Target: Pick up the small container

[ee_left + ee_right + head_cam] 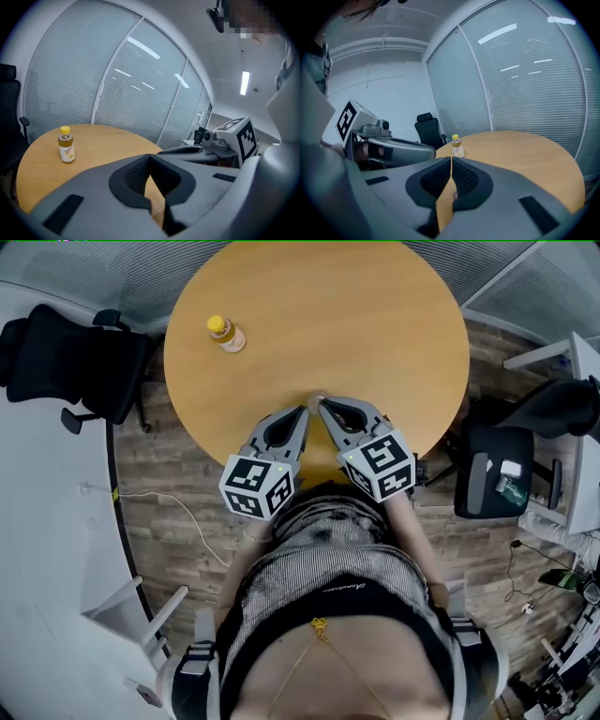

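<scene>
Head view / desk (394,324): round, wood top, fills far half of frame; plank floor (178,465) around it.
Head view / small container (226,334): clear bottle w/ yellow cap, amber contents, upright on far-left part of desk, well apart from both grippers.
Head view / L gripper (302,414): over near edge of desk, jaws together, nothing btwn them; L cube (256,487) at its near end.
Head view / R gripper (324,407): just beside L gripper, the two tips angled toward each other, close together; jaws together, empty; R cube (380,465) at its near end.
Head view / chairs: black office chair (70,357) left of desk; second dark chair (492,470) at right.
L gripper view / L gripper (150,157): jaws closed tip to tip, no object in them; desk top shows thru the gap below the tips.
L gripper view / small container (66,145): upright, far left on desk, label on lower body, well apart from jaws.
L gripper view / R cube (241,136): at right, markers facing camera.
L gripper view / blinds (117,84): behind glass wall, beyond desk.
R gripper view / R gripper (451,159): jaws pressed together, holding nothing.
R gripper view / small container (457,146): upright on far side of desk, well apart from tips.
R gripper view / L cube (347,119): at left.
R gripper view / black office chair (429,129): beyond desk, left of container.
</scene>
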`<state>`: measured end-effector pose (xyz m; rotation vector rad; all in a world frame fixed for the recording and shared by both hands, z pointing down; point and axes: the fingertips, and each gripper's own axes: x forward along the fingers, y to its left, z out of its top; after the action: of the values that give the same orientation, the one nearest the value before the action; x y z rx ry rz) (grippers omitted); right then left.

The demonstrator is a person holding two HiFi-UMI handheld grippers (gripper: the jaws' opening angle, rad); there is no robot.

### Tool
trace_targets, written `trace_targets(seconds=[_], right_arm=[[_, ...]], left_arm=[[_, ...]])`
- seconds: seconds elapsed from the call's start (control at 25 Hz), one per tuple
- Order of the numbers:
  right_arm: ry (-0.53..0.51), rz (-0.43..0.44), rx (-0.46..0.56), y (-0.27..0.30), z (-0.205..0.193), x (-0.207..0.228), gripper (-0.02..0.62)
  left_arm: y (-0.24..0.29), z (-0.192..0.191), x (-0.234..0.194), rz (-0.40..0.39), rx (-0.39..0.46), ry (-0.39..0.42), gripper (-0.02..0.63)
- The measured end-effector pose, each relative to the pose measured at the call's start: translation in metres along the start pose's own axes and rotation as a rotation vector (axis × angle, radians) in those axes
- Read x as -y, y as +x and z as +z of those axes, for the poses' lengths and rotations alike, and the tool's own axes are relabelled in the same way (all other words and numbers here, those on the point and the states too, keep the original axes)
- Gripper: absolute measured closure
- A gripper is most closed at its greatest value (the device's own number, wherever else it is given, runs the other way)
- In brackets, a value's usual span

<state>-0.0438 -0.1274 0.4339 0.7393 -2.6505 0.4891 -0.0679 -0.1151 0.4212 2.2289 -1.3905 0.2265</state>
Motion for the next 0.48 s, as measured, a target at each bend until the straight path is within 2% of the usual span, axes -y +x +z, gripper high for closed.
trace_targets(seconds=[0.48], right_arm=[[0.009,-0.012,-0.001,-0.0055,-0.0025,0.0067,0.572]], left_arm=[[0.0051,-0.0021,0.0034,0.0,-0.007,0.002,0.587]])
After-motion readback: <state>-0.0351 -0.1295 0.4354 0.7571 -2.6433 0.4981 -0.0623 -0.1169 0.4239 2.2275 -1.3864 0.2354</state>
